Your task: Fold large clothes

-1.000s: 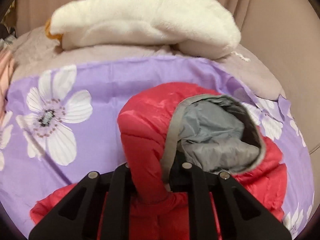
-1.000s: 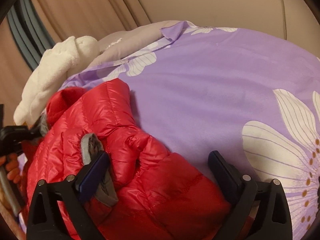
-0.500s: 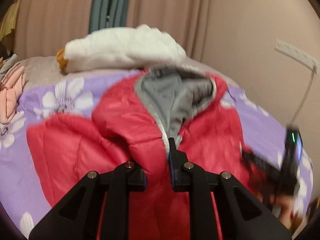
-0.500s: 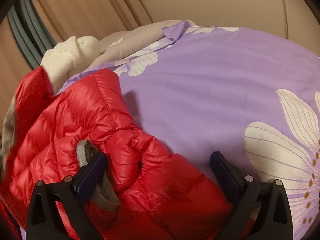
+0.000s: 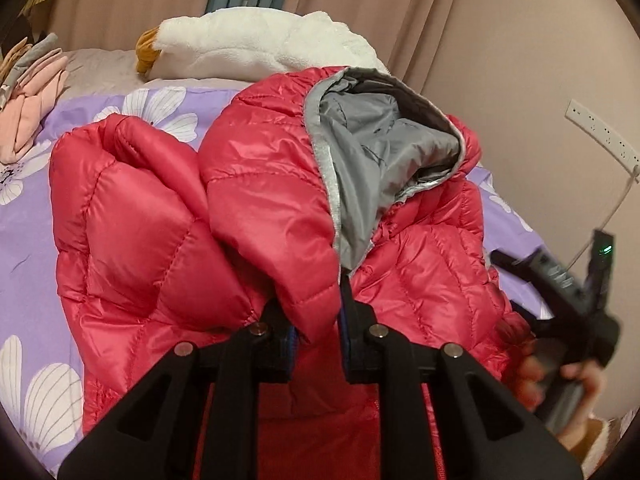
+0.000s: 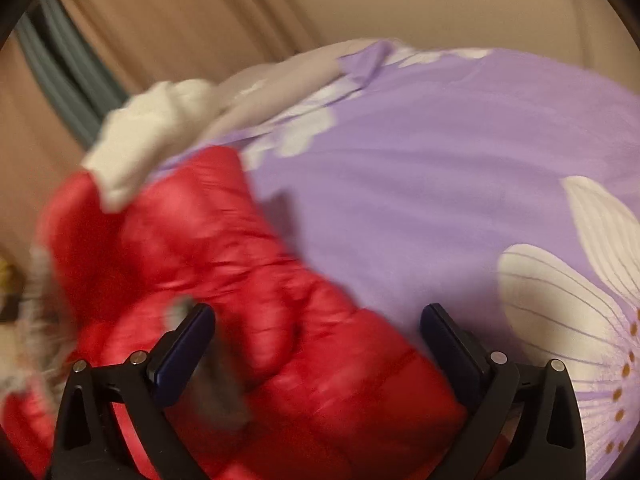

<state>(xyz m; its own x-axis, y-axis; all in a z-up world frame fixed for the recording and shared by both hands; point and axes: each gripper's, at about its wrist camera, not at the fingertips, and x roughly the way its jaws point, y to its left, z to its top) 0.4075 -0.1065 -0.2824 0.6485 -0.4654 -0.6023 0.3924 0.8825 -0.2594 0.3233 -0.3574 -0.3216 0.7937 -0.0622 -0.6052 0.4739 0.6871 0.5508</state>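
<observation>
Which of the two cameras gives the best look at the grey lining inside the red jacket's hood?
The left wrist view: the hood gapes toward it, showing the grey lining sharply. The right wrist view is blurred and shows mostly the jacket's red shell, with only smeared grey at the left edge.

A bed is covered by a purple flowered sheet (image 5: 24, 216). Beige curtains (image 5: 120, 4) are hung behind it. A white power strip (image 5: 600, 130) is fixed to the plain wall (image 5: 520, 40).

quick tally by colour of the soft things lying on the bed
red: 1, the puffer jacket
white: 1, the plush toy
pink: 1, the folded clothes pile
total: 3
</observation>
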